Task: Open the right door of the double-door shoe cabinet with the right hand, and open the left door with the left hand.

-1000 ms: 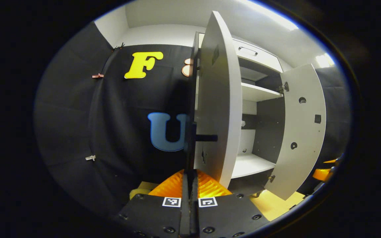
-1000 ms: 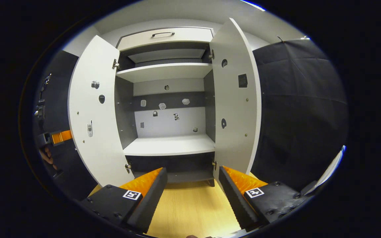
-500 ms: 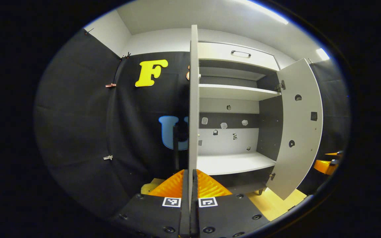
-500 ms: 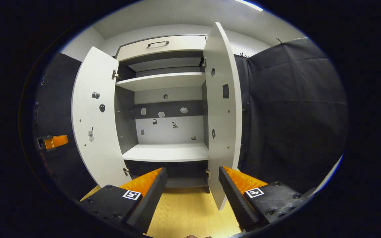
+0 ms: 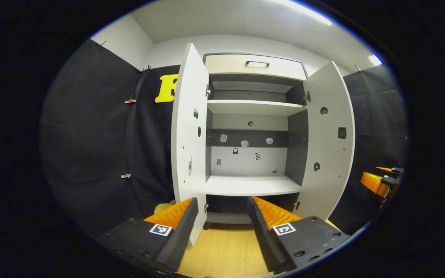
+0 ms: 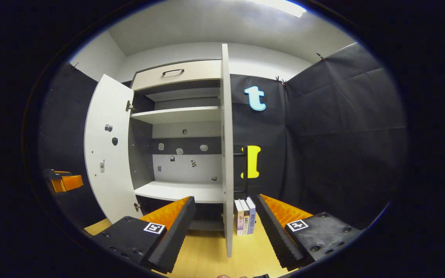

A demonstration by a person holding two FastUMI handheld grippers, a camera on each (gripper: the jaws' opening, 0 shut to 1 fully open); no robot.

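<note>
Both doors of the shoe cabinet (image 5: 253, 127) stand open — neither gripper holds anything.

In the left gripper view the left gripper (image 5: 222, 210) has its fingers spread apart, with the left door (image 5: 189, 143) just behind its left finger and the right door (image 5: 328, 143) swung out on the other side. In the right gripper view the right gripper (image 6: 225, 208) is also spread wide, and the right door is seen edge-on between its fingers. A few books (image 6: 244, 216) stand on the wooden floor (image 6: 207, 258) beside that door.
</note>
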